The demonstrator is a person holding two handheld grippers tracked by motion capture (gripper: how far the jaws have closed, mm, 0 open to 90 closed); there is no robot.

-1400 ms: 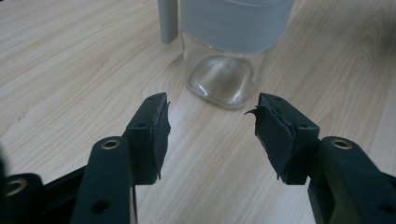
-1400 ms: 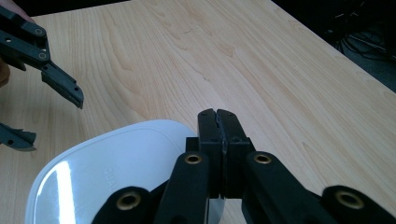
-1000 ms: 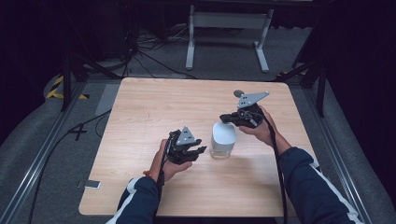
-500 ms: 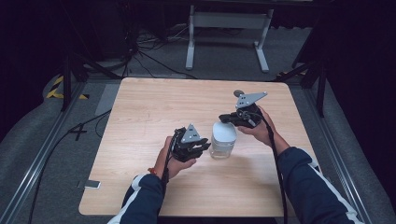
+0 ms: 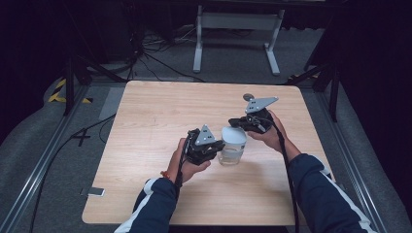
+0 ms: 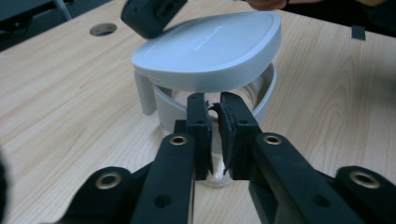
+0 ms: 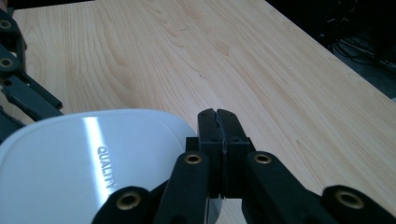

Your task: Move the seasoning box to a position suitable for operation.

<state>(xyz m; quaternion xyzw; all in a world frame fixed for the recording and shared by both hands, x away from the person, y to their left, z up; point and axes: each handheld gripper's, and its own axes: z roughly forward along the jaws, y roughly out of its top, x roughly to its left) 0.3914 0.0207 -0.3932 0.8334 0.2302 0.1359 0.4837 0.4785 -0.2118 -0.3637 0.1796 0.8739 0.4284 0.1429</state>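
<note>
Dim room w/ black curtains (image 5: 29, 58). Grey carpet floor (image 5: 29, 160), cables (image 5: 145, 53), metal stand (image 5: 235, 22) behind light wood table (image 5: 160, 107). Phone (image 5: 92, 191) on floor.

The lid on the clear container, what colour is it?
Light grey lid, clearest in the left gripper view.

table (image 5: 145, 111) far half bare; jar (image 5: 232, 145) hemmed between grippers

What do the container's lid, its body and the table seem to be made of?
Lid: likely plastic, smooth pale grey, glossy streak, embossed lettering. Container body: clear, glass or plastic; cannot tell which. Table: light wood or wood-look laminate, grain lines visible, matte.
</note>
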